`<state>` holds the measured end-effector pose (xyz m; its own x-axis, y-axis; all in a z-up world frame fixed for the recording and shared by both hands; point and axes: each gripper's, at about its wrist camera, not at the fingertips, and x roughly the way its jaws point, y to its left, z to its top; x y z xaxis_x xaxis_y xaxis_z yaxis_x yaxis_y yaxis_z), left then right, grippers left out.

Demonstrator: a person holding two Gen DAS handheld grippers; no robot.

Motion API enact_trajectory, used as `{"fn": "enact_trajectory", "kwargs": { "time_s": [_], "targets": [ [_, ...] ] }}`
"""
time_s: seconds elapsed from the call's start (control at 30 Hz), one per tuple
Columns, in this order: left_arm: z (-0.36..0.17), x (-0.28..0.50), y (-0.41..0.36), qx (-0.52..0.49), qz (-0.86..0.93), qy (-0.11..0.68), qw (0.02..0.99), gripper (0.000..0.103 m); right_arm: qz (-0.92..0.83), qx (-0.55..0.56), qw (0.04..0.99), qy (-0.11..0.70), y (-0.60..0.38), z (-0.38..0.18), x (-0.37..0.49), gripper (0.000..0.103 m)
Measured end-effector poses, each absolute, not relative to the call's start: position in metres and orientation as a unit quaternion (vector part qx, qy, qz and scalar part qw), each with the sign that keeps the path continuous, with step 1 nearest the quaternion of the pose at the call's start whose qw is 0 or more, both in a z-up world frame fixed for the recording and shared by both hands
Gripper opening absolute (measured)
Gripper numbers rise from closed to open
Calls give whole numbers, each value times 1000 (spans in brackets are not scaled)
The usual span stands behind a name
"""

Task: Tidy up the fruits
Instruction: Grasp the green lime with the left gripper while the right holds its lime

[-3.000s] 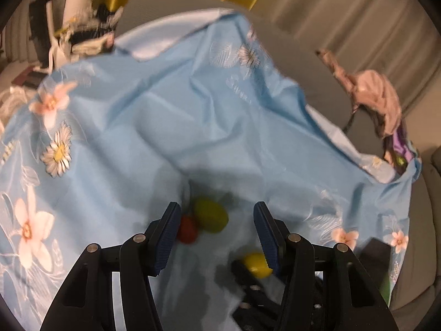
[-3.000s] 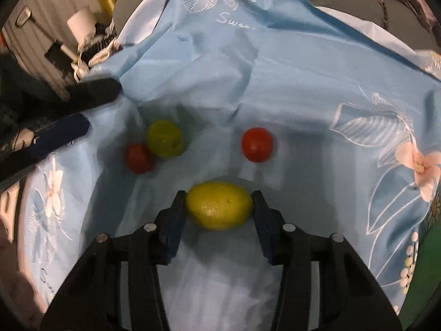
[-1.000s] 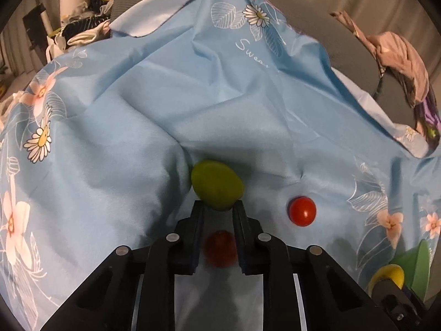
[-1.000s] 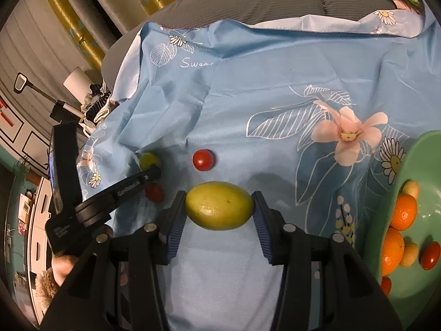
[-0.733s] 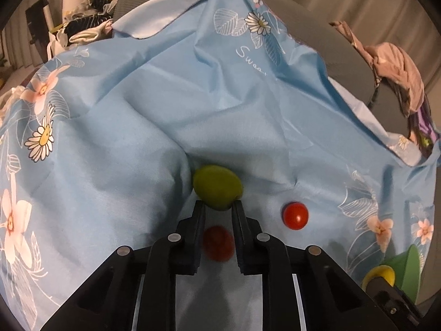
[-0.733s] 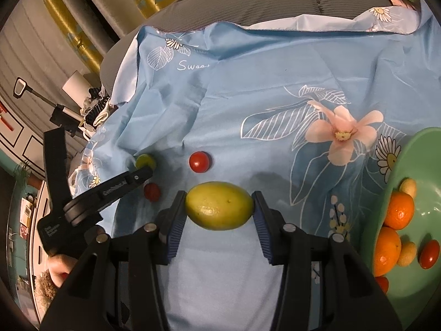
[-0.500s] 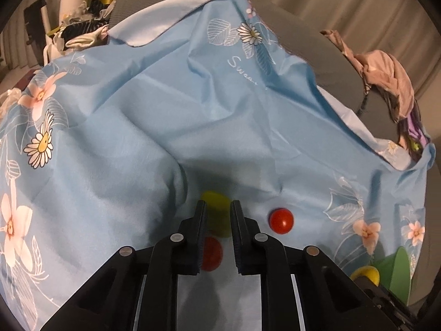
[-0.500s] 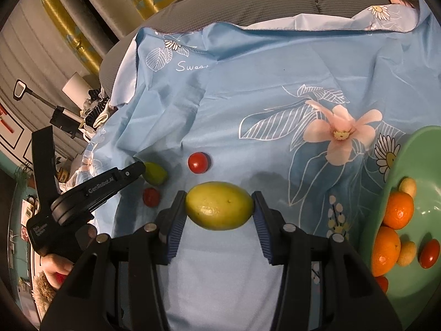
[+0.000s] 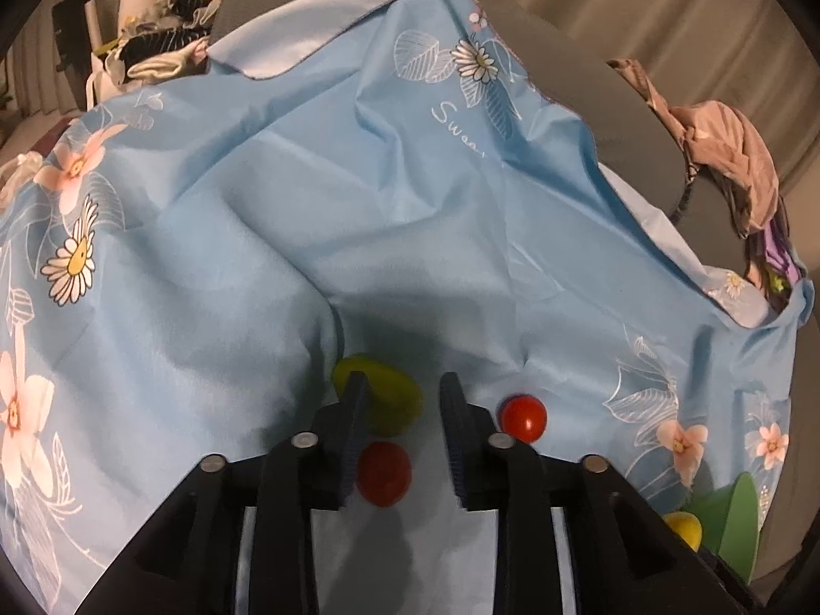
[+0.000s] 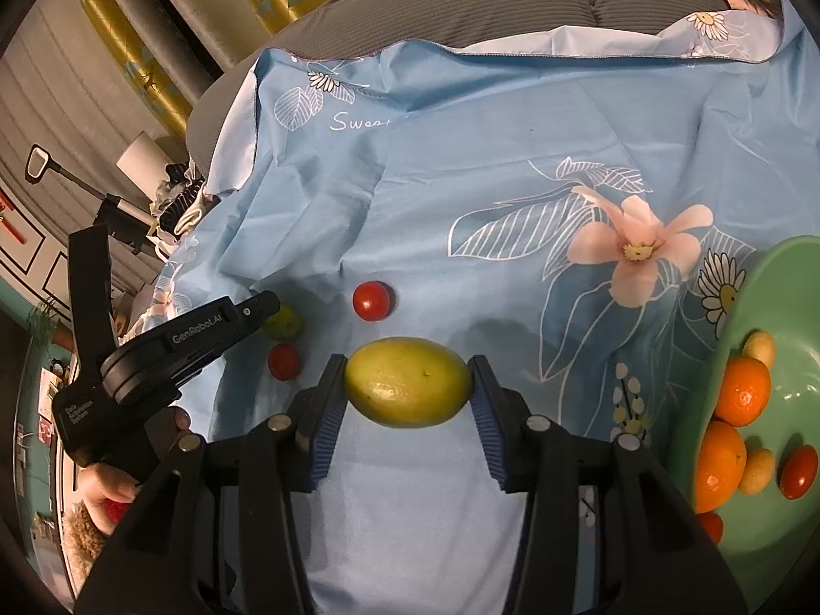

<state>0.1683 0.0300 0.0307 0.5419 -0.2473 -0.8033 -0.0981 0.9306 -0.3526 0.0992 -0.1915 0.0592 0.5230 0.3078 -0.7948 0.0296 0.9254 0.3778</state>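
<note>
Two grippers are seen, each with two black fingers lined with ribbed blue pads. One yellow-green lemon [image 10: 408, 382], oval with a finely pitted skin, is held end to end between the fingers of the right gripper [image 10: 408, 384], lifted above the cloth. The fingers of the left gripper [image 9: 402, 428] are parted by a narrow gap and hold nothing; between and just past them lie one green lime [image 9: 387, 400], rounded and matte, partly hidden by the left finger, and one small red tomato [image 9: 383, 474], smooth and round, just nearer the camera. A second red tomato [image 9: 523, 417], glossy, lies just to the right of the right finger, so that three loose fruits are counted on the cloth. The same three are seen in the right wrist view, near the tip of the left gripper. The light blue cloth [image 10: 512, 164], thin, creased and printed with pink and white flowers and outlined leaves, is draped over a grey ribbed cushion [image 10: 512, 10]. One green bowl [image 10: 738, 307], smooth like plastic, stands at the right edge of the cloth; in it three oranges [image 10: 743, 394], two pale yellow rounded fruits and one red oval tomato can be counted, one orange only partly shown. Crumpled clothes [image 9: 738, 148] lie beyond the cloth.
</note>
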Motion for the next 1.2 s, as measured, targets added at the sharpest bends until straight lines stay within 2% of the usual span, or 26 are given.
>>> {"fn": "enact_trajectory", "kwargs": {
  "time_s": [0.03,0.27,0.67,1.2],
  "targets": [
    [30,169,30,-182,-41,484,855,37,83,174,855,482,-191,59,99,48],
    [13,177,29,-180,-15,508,842,37,85,173,855,481,-192,59,100,48],
    [8,176,29,-181,-5,488,854,35,82,171,854,485,-188,55,101,48],
    [80,89,29,-129,-24,412,902,35,62,166,873,454,-189,88,72,47]
  ]
}}
